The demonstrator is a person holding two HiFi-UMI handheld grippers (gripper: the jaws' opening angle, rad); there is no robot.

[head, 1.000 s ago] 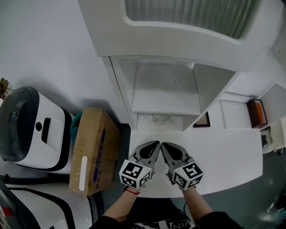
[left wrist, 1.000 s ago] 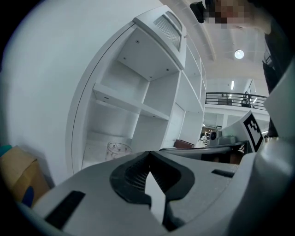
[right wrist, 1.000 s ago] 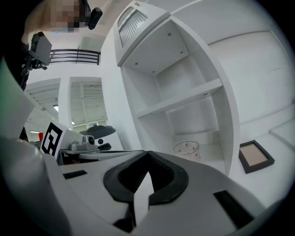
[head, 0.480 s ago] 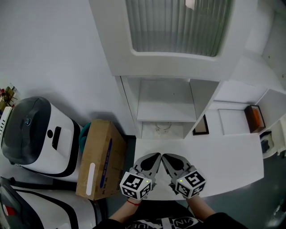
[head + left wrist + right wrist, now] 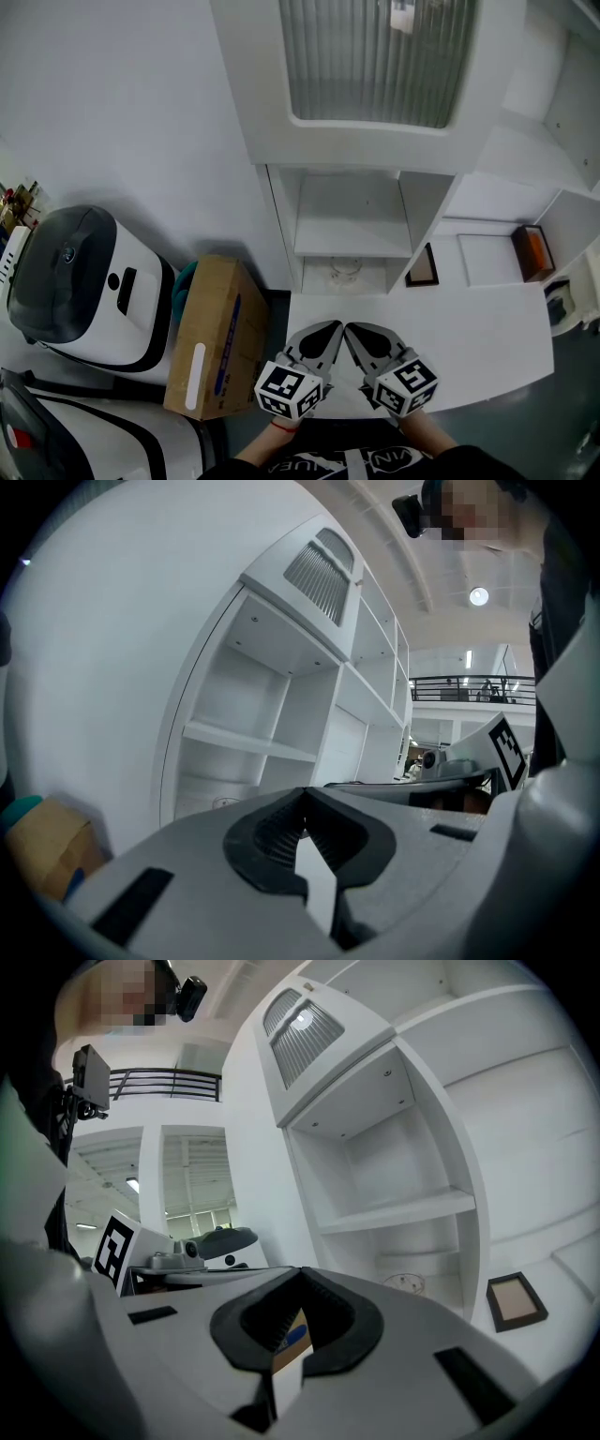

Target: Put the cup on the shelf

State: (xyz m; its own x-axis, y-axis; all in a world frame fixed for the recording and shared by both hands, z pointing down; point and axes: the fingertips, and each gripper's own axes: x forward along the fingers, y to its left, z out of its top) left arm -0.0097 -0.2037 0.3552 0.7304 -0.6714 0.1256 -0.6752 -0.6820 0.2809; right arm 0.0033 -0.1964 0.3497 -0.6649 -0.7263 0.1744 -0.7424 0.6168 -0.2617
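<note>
— What is standing ahead of the jaws?
— The white shelf unit (image 5: 281, 225) is rising straight ahead of both pairs. A white counter (image 5: 469, 328) is lying beneath them, and a cardboard box (image 5: 211, 337) is sitting off to the left gripper's outer side.
— How are the jaws standing?
— The left gripper (image 5: 302, 794) is pointing at the shelves with its jaws pressed together at the tips, pinching nothing. The right gripper (image 5: 300, 1274) is doing the same just beside it, tips meeting and nothing between them.
— And the smaller things?
— A picture frame (image 5: 516, 1300) is lying ahead and right of the right jaws. The clear cup (image 5: 345, 272) is standing well beyond both tips, in the unit's lowest compartment, under the shelf board.
</note>
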